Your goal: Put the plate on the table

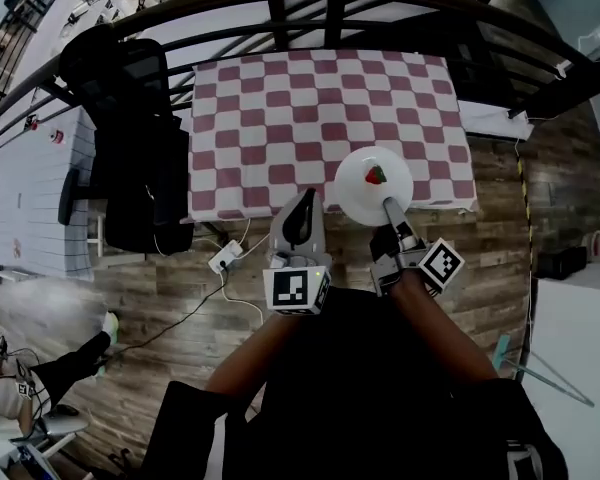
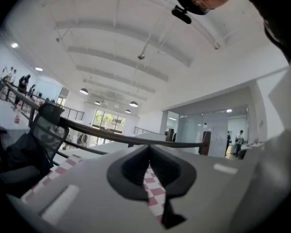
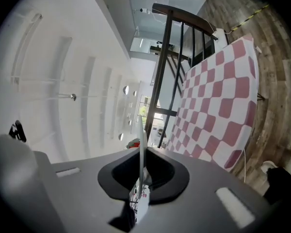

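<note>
A: Just ahead of the right gripper (image 1: 389, 206), what is lying?
B: The plate (image 1: 365, 190), round and facing up, reaching forward over the table (image 1: 280, 118) edge; jaws are pinching its near rim.
A: Left gripper (image 1: 303, 201)?
B: Hanging beside it, jaws together, carrying nothing

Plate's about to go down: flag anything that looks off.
Nothing spilled or damaged. The white plate, held by its rim in the right gripper, overlaps the checkered table's near edge, not well inside; a small red item lies on it.
</note>
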### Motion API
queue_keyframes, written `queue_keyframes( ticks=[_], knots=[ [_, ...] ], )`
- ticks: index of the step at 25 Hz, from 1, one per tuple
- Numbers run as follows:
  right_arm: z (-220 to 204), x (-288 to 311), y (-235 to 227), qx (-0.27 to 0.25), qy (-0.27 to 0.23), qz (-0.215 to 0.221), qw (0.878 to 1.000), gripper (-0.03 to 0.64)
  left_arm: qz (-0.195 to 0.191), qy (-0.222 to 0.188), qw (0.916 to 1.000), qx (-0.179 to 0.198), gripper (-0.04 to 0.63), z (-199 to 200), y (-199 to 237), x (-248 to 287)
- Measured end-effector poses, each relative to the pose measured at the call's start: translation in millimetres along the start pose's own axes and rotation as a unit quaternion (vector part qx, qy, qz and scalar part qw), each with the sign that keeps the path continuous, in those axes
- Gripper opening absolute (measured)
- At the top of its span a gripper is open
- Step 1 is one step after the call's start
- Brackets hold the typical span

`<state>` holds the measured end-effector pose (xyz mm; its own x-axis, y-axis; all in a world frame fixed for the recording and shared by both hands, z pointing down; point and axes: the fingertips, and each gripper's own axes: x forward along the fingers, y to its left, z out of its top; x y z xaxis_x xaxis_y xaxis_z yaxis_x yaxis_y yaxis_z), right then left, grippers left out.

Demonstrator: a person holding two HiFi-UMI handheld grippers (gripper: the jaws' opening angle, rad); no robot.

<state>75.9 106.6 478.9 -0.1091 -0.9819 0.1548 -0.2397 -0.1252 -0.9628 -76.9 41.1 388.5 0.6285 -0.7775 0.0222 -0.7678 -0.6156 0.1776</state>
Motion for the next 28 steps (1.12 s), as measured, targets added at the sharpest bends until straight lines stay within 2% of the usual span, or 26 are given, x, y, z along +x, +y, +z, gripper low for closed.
queue_keyframes(
  ticks=[2,6,9,12,15,20,24,28],
  knots=[
    [2.4,15.3,-2.0,0.008,0.000,-0.011,1.000,0.015,-0.005,0.003,0.9999,-0.010,0.008,0.3,5.7,16.2],
    [9.6,43.6,-2.1,0.011,-0.003,-0.017,1.000,0.015,-0.036,0.009,0.9992,0.014,0.008,1.9,5.5,38.4],
    [16.3,68.3,-1.2,0.007,-0.001,-0.003,1.000,0.017,-0.051,0.015,0.9984,0.019,0.008,2.3,11.9,56.3],
    [20.1,87.5,-0.6,0.012,-0.005,0.009,1.000,0.017,-0.060,0.017,0.9981,0.002,0.008,-0.8,22.2,72.9],
    [22.8,100.8,-11.9,0.005,0.001,-0.006,1.000,0.015,-0.068,0.013,0.9975,-0.011,0.008,-3.8,32.8,85.9],
    [40.1,134.7,-25.0,-0.005,0.015,-0.010,1.000,0.015,-0.053,0.036,0.9979,-0.009,0.008,-25.8,46.4,118.0],
    [49.7,160.4,-35.2,-0.005,0.030,-0.009,1.000,0.015,-0.025,0.055,0.9977,-0.031,0.008,-32.9,55.6,145.5],
    [54.6,193.1,-44.1,-0.010,0.069,-0.005,0.998,0.015,-0.003,0.050,0.9983,-0.030,0.008,-34.0,67.4,173.3]
  ],
)
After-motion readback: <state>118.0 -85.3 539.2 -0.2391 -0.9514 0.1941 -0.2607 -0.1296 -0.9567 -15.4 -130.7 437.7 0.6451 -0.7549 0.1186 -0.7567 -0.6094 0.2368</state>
